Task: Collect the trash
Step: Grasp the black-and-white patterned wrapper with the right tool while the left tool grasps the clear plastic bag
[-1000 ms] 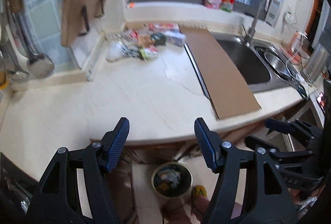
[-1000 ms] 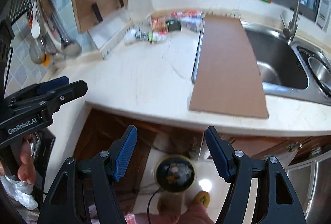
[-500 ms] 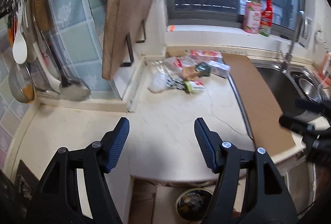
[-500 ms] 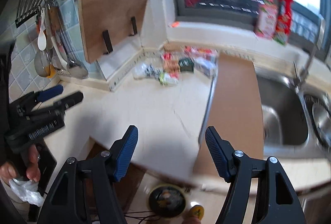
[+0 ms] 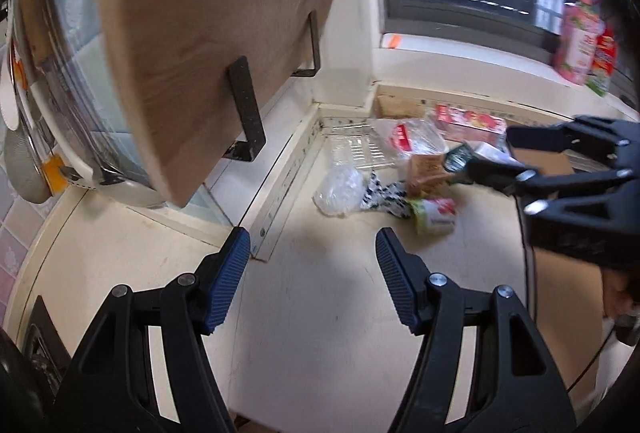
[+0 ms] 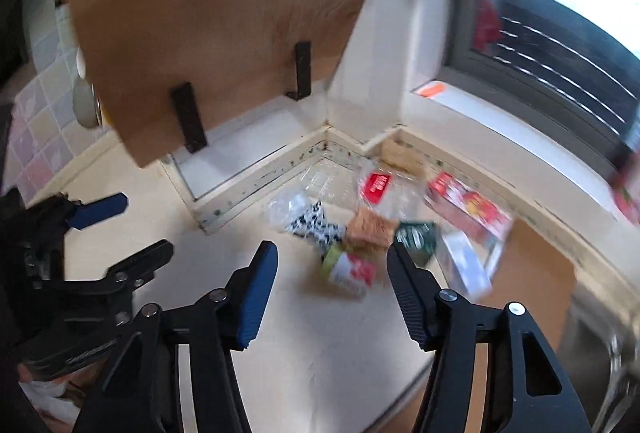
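Trash heap: wrappers, cartons and clear bags lying together in the tabletop's back corner, below the window sill.
Tabletop: we see bare pale stone between both tools and the heap.
Cutting board: propped upright on its rack, left of the heap.
Step in hand: we judge this the approach, nothing yet collected.
Next move: we would bring the leading tool down over one wrapper and close on it.
Right tool: jaws closing, empty; the green-and-red packet lies just ahead, untouched.
Left tool: jaws wide apart, empty, over bare tabletop.
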### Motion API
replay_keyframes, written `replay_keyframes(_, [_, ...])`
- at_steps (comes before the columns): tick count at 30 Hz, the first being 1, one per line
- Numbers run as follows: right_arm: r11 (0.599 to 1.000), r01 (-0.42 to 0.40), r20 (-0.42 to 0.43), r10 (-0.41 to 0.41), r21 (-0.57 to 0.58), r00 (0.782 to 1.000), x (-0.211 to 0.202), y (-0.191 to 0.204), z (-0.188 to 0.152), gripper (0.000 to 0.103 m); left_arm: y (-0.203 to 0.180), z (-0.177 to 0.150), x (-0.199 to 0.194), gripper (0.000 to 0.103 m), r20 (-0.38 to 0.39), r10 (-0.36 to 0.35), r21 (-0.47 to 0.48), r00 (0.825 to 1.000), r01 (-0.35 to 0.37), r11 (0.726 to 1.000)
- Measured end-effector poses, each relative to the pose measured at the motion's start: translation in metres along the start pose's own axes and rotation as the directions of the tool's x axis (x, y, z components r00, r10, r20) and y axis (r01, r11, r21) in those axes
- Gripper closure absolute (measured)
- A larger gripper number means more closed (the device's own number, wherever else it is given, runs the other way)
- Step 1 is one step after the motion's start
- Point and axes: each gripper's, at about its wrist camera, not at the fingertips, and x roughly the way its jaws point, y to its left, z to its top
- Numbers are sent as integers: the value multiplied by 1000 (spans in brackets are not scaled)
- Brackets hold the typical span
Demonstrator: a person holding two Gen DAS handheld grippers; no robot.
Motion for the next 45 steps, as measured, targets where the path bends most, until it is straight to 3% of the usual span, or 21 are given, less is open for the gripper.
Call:
replay_keyframes(5, [989, -124, -83, 117, -79, 990, 88, -11, 10, 45, -12, 8, 38, 40, -55, 38, -27, 998, -40, 999])
replay_keyframes(11, [963, -213, -139, 191, -163, 972, 155, 0, 2, 45, -18, 7, 61, 40, -85, 86, -19, 993, -88, 996])
replay_keyframes(20, [936, -223, -211, 168, -272, 963, 221, 7, -8, 45, -20, 7, 82, 40, -118, 76, -48, 990, -82, 995])
replay_keyframes(23, [929, -208, -201, 150, -307, 968, 225, 7, -15, 57, -24, 11, 93, 40, -130, 64, -46, 989, -71, 996])
replay_keyframes(25, [936, -239, -216, 185, -258, 959, 227, -2, -17, 63, -26, 16, 103, 40, -142, 49, -46, 989, -56, 997])
replay_keyframes(31, [956, -281, -211, 259, -80, 943, 231, -42, -20, 66, -34, 29, 131, 38, -178, 24, -43, 984, -32, 999])
replay_keyframes(36, [941, -330, -177, 339, 81, 924, 224, -68, -24, 67, -44, 42, 154, 38, -193, 48, 12, 980, -46, 999])
replay_keyframes(45, [917, -358, -136, 383, 176, 914, 219, -87, -36, 67, -58, 45, 195, 38, -249, 99, 75, 963, -83, 994])
